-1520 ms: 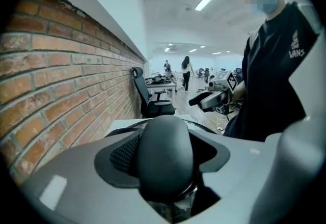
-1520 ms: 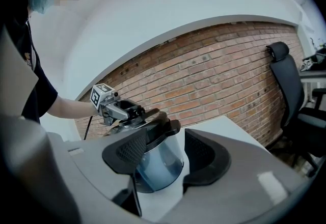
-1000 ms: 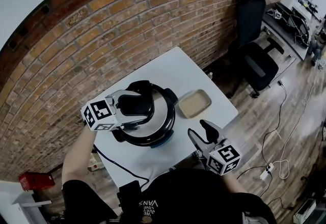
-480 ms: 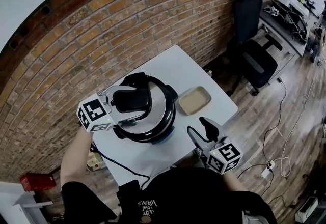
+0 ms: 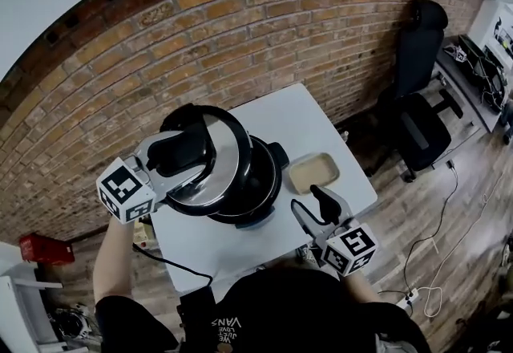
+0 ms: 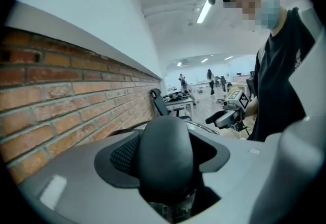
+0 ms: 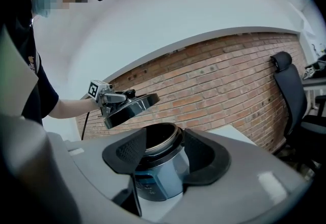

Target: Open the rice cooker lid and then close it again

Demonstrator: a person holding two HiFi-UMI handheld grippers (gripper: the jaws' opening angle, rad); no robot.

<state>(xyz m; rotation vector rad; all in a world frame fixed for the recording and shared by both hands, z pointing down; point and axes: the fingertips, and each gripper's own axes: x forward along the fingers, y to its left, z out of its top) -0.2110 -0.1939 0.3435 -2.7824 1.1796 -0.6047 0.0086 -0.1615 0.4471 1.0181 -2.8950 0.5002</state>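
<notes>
Left gripper [image 6: 165, 169]: jaws wide, clamped on the black lid handle [image 6: 165, 149], which fills the gap between them.
Lid [image 5: 215, 176]: lifted clear of the pot and tilted, at 10 o'clock of the rice cooker [image 5: 260, 183].
Rice cooker: on the white tabletop [image 5: 240, 251], open, with its dark inner pot showing.
Right gripper [image 7: 163, 152]: jaws apart and empty, touching nothing, at 5 o'clock of the cooker.
Tray [image 5: 311, 172]: beige, just beside the cooker at 3 o'clock.
Around: brick wall [image 5: 240, 38] at 12 o'clock; black office chair [image 5: 421, 103] at 2 o'clock, well apart.
</notes>
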